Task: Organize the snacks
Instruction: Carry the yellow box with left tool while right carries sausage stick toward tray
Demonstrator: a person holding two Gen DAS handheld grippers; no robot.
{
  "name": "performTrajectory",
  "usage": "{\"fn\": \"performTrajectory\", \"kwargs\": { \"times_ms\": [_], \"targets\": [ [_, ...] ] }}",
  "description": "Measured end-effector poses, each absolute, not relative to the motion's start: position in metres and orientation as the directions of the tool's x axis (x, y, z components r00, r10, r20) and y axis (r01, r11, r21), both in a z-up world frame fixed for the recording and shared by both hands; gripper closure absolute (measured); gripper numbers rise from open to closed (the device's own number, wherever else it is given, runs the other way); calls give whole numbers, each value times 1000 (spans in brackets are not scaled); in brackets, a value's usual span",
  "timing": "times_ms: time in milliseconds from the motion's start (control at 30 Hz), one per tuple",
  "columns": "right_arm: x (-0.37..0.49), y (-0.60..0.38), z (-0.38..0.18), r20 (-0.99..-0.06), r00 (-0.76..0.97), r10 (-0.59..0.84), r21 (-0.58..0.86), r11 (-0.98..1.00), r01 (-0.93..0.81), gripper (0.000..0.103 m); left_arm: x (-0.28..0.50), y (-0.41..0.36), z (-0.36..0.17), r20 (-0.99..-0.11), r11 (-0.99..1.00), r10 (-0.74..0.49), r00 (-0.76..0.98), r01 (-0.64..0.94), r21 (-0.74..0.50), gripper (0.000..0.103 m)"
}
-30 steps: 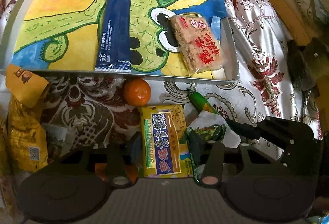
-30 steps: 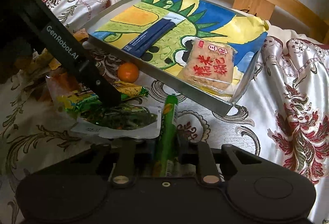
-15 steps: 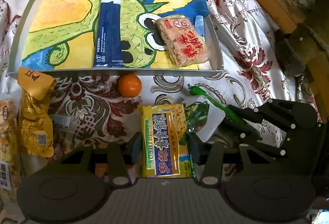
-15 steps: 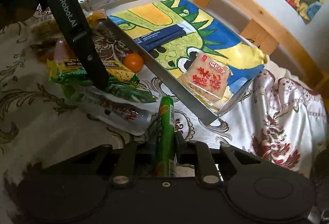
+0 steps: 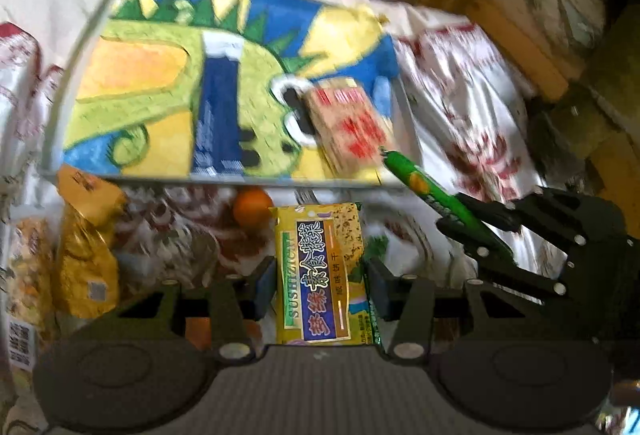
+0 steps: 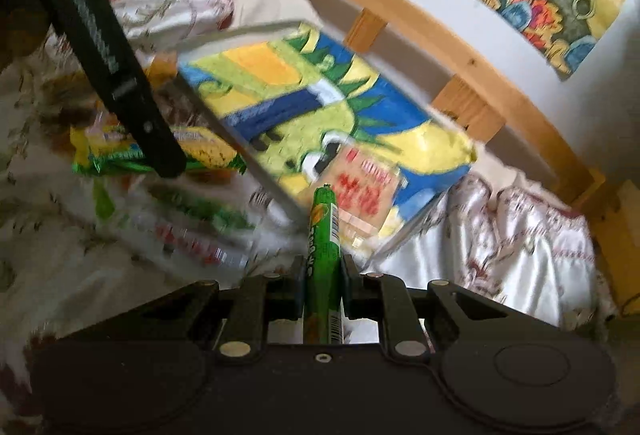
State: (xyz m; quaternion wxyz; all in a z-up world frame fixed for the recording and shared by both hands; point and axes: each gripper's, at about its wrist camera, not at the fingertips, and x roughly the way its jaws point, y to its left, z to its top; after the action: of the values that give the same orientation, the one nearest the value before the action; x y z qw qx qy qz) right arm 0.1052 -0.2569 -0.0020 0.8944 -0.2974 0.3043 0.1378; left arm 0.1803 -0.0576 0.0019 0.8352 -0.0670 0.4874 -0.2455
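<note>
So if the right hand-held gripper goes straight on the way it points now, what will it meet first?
Probably the red-printed cracker pack in the tray: the green stick held by the right hand-held gripper aims at it. Depth is unclear; the tray's near rim may come first.

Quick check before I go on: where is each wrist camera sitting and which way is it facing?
Left wrist: behind the left gripper, angled down at the tray; jaws clamp the yellow cracker pack.
Right wrist: behind the right gripper, facing the tray's corner; green stick clamped.
Shared: tray, both grippers, both snacks.
</note>
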Motion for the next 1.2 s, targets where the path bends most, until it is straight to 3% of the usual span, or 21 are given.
{"fn": "performTrajectory", "kwargs": {
  "times_ms": [367, 600, 867, 1200],
  "targets": [
    [164, -223, 30, -479, 869, 120, -444, 821, -359, 85, 239, -40, 17, -690, 930, -364, 625, 201, -308, 51],
    [217, -201, 19, -475, 866, 153, -327, 883, -336, 85, 280, -26, 13, -653, 951, -286, 701, 127, -282, 51],
    [256, -189, -12, -518, 838, 172, -191, 931, -310, 85, 307, -11, -27, -671, 959, -207, 712, 14, -281, 51],
    [276, -185, -48, -581, 795, 177, -121, 947, -299, 85, 313, -14, -52, -681, 973, -178, 710, 23, -230, 51]
  ]
}}
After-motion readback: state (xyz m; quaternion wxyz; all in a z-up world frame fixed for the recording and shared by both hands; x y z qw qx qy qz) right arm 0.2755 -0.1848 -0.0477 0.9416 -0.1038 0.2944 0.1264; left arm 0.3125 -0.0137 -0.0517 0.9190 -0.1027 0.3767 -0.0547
